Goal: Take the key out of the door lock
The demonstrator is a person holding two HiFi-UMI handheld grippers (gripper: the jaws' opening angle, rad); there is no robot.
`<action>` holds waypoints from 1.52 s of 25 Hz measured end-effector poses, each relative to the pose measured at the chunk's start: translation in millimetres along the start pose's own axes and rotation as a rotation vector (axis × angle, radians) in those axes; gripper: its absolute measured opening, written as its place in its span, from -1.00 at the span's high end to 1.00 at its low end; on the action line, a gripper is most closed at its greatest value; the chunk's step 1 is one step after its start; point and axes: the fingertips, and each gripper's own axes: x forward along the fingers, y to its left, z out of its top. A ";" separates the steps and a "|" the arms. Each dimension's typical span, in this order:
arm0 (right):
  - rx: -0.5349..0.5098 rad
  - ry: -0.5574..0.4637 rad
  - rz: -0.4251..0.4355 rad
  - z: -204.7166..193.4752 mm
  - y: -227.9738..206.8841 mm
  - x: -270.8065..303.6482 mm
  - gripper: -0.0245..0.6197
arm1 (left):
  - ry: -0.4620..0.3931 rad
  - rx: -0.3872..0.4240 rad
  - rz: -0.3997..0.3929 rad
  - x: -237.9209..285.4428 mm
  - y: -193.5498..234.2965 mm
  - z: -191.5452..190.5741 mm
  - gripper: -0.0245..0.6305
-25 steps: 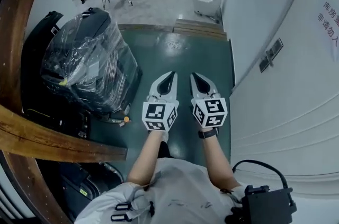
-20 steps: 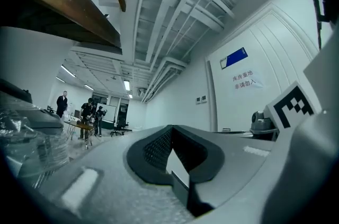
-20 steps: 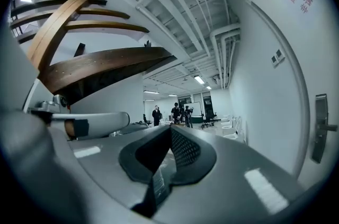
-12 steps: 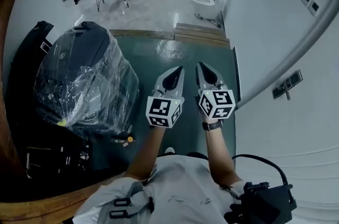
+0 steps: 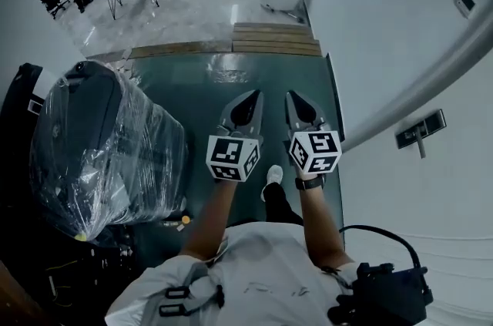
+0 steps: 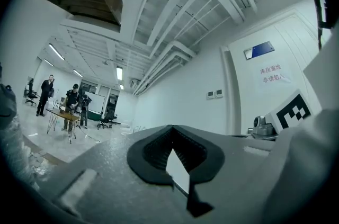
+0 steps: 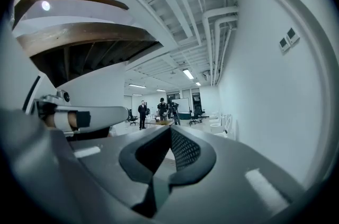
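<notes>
You are holding two grippers level, side by side, over the green floor [image 5: 192, 85]. The left gripper [image 5: 253, 97] and the right gripper [image 5: 294, 97] are both keeping their jaws pressed together on nothing. One plastic-wrapped bundle [image 5: 100, 147] is sitting at your left. The key and lock are showing in no view.

The left hand-held gripper [image 6: 171, 132], jaws together and empty, points along a white wall [image 6: 183, 88].
</notes>
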 end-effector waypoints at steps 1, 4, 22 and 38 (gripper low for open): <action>0.006 0.006 -0.007 -2.4 -14.8 9.8 0.90 | 0.004 -0.004 -0.002 18.0 3.1 -4.4 0.91; 0.004 0.003 -0.025 4.0 -63.3 40.4 0.90 | 0.006 -0.013 -0.017 80.5 7.7 -10.4 0.92; -0.018 -0.104 -0.489 74.3 -371.6 31.8 0.90 | 0.039 -0.011 -0.548 395.6 -172.1 -25.4 0.91; -0.009 -0.135 -1.226 71.8 -483.2 -190.6 0.90 | 0.100 -0.078 -1.276 409.6 -436.5 -55.8 0.91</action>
